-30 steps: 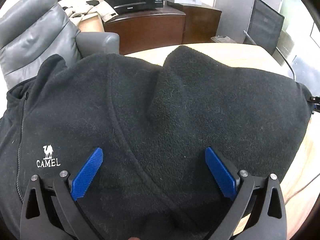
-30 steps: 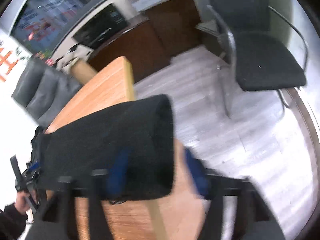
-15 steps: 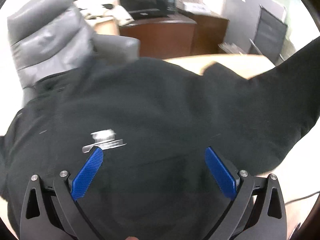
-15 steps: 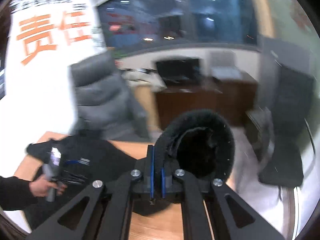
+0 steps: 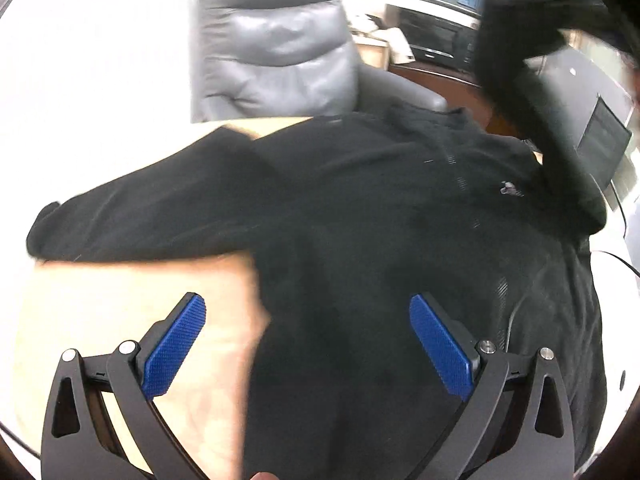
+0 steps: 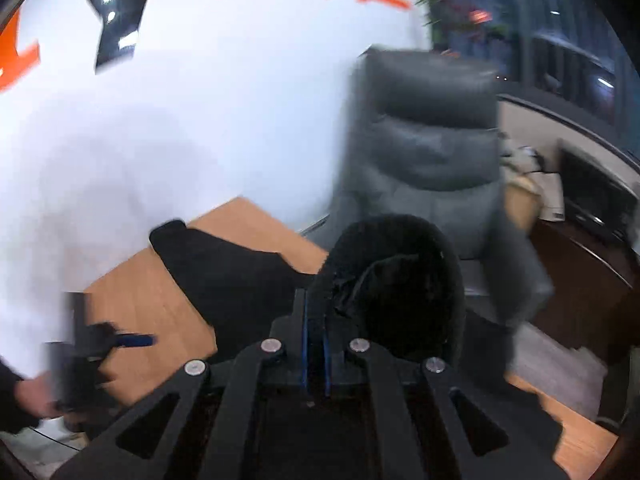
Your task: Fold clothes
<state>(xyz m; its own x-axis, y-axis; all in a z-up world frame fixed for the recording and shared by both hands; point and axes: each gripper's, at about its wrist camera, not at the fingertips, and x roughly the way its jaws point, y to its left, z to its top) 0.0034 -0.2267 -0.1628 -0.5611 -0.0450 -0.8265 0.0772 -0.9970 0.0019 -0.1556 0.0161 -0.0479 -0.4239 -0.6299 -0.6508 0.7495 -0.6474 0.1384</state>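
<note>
A black fleece jacket (image 5: 360,216) lies spread on the wooden table (image 5: 132,296), zipper up, one sleeve (image 5: 132,208) stretched out to the left. My left gripper (image 5: 308,344) is open and empty, hovering over the jacket's lower left edge. My right gripper (image 6: 316,320) is shut on the cuff of the other sleeve (image 6: 396,280) and holds it up above the jacket. That lifted sleeve shows in the left wrist view (image 5: 532,92) at the upper right. The left gripper also shows in the right wrist view (image 6: 120,340) at the lower left.
A grey leather armchair (image 5: 276,44) stands right behind the table's far edge. A dark wooden cabinet (image 5: 436,76) with a microwave is further back. A cable (image 5: 624,264) lies on the table at the right.
My right gripper has closed on the sleeve cuff, lifted it and swung left over the jacket. My left gripper has swung left, now over the jacket's left edge and bare table.
</note>
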